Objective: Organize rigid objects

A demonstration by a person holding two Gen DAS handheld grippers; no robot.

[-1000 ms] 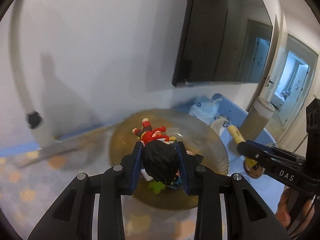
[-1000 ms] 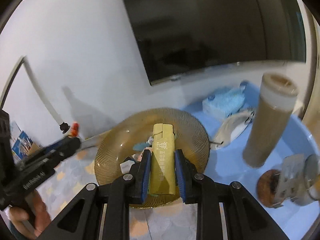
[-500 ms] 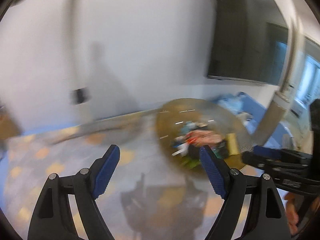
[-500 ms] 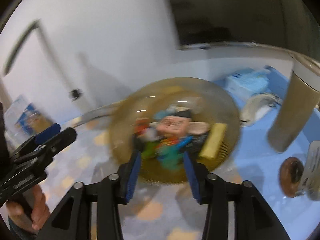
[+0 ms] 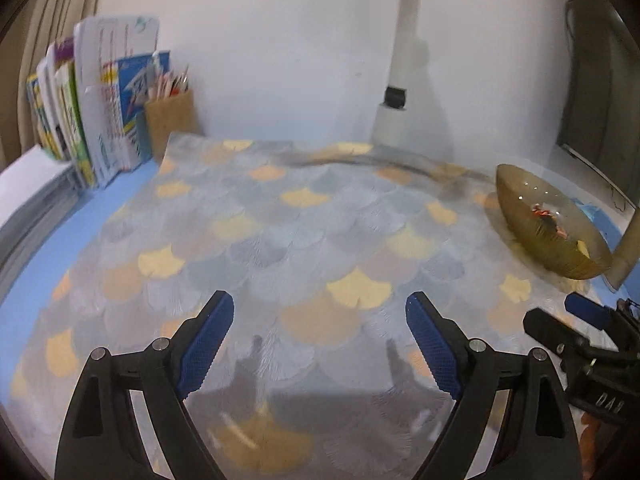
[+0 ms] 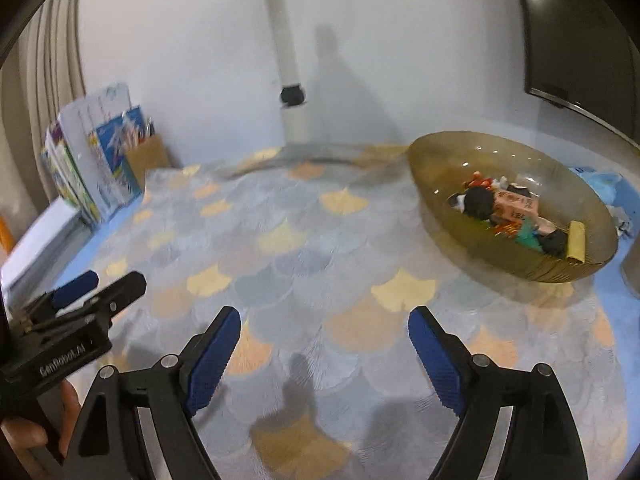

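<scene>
An amber ribbed glass bowl (image 6: 472,248) stands at the right of the patterned mat (image 6: 304,248). It holds several small items: a black-haired doll (image 6: 478,200), a pink box (image 6: 516,205) and a yellow carton (image 6: 576,240). The bowl also shows in the left wrist view (image 5: 532,240). My left gripper (image 5: 320,320) is open and empty over the mat. My right gripper (image 6: 325,330) is open and empty, left of and nearer than the bowl. Each gripper shows at the edge of the other's view.
Upright books and papers (image 5: 100,100) and a brown pencil holder (image 5: 170,114) stand at the back left. A white lamp post (image 6: 290,76) rises at the back wall. A dark screen (image 6: 580,40) hangs at the right. A tan cylinder (image 5: 628,248) stands by the bowl.
Both grippers let go of the doll and the yellow carton, which now lie in the bowl. Both opened wide and pulled back to the left, away from the bowl.
</scene>
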